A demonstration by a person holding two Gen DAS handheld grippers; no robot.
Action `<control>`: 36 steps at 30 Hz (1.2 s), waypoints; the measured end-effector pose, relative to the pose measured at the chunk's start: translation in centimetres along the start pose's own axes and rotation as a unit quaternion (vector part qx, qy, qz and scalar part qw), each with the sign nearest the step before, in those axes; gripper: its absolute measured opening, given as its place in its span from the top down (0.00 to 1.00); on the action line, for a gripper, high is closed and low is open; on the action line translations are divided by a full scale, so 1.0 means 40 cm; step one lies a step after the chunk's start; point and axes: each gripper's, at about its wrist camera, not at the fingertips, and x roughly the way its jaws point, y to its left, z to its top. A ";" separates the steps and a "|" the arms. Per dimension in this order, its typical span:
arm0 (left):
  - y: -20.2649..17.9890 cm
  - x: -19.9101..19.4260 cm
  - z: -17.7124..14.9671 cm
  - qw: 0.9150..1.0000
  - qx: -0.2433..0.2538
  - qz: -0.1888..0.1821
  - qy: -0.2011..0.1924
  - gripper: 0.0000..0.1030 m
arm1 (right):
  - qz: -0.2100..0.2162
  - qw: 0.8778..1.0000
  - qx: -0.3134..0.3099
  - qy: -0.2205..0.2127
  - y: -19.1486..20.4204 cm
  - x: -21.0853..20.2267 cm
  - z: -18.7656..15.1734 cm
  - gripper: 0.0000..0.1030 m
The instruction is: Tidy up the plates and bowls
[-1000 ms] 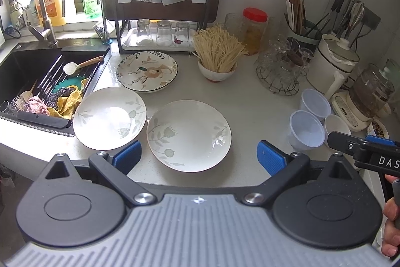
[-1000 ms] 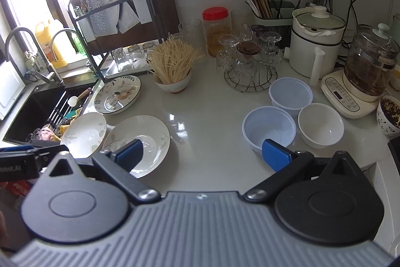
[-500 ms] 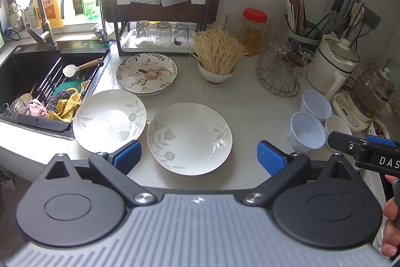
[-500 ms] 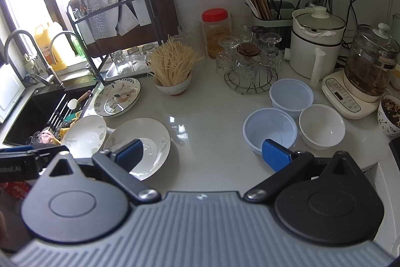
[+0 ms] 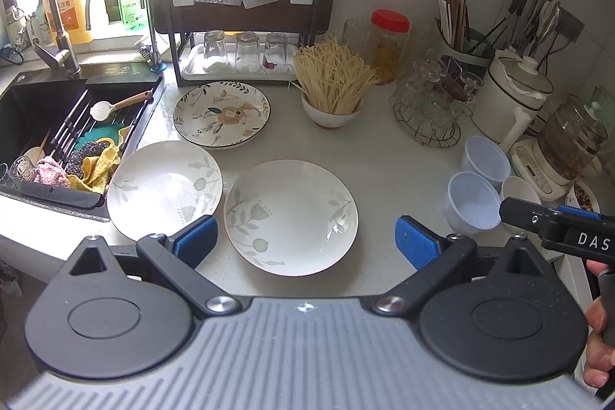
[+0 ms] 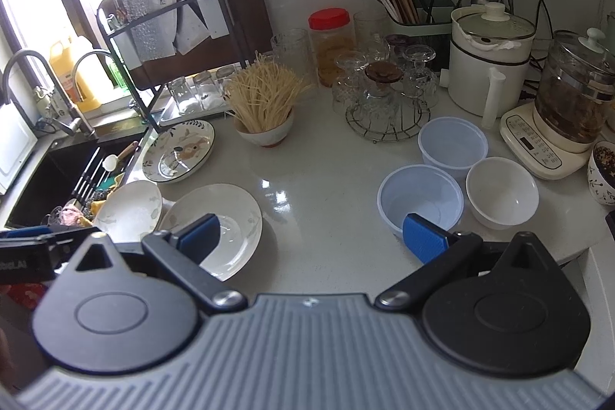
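Three plates (image 5: 291, 216) upright (two white), three bowls (image 6: 419, 202) clustered right

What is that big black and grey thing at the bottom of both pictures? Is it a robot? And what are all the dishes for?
It is not a robot. A person holds a grabber tool in each hand, and each tool carries a camera looking along its two blue-tipped fingers.

One picture comes from the left gripper, the other from the right gripper. Both are open and hold nothing.

On the counter lie three plates: two white plates side by side, and a flowered plate behind them. On the right are two bluish tubs and a white bowl. Another bowl holds dry noodles. The sink is on the left.

The job is tidying the plates and bowls.
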 end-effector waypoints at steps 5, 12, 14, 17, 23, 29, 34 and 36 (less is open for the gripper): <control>0.040 0.014 0.021 1.000 -0.003 -0.001 0.002 0.03 | -0.004 1.000 -0.001 -0.008 0.012 0.009 0.005 0.00; 0.123 0.011 0.050 1.000 0.000 -0.006 -0.016 0.03 | -0.012 0.999 -0.003 -0.034 0.057 0.008 0.013 0.00; 0.152 0.005 0.042 1.000 0.004 -0.004 -0.023 0.03 | -0.015 0.999 0.001 -0.044 0.073 0.006 0.009 0.00; 0.198 0.003 0.026 1.000 0.010 -0.003 -0.019 0.03 | -0.026 0.999 0.001 -0.046 0.105 0.007 -0.007 0.00; 0.296 -0.018 -0.009 1.000 0.002 -0.009 -0.013 0.03 | -0.031 0.998 0.024 -0.047 0.172 0.001 -0.045 0.00; 0.372 -0.020 -0.031 1.000 -0.005 -0.001 -0.011 0.03 | -0.018 0.999 0.012 -0.032 0.244 -0.003 -0.062 0.00; 0.416 -0.030 -0.047 0.999 -0.034 0.007 -0.019 0.03 | -0.006 1.000 0.007 -0.023 0.277 0.001 -0.056 0.00; 0.434 -0.026 -0.055 0.999 -0.053 -0.001 -0.015 0.03 | -0.001 1.000 -0.001 -0.026 0.288 0.002 -0.055 0.00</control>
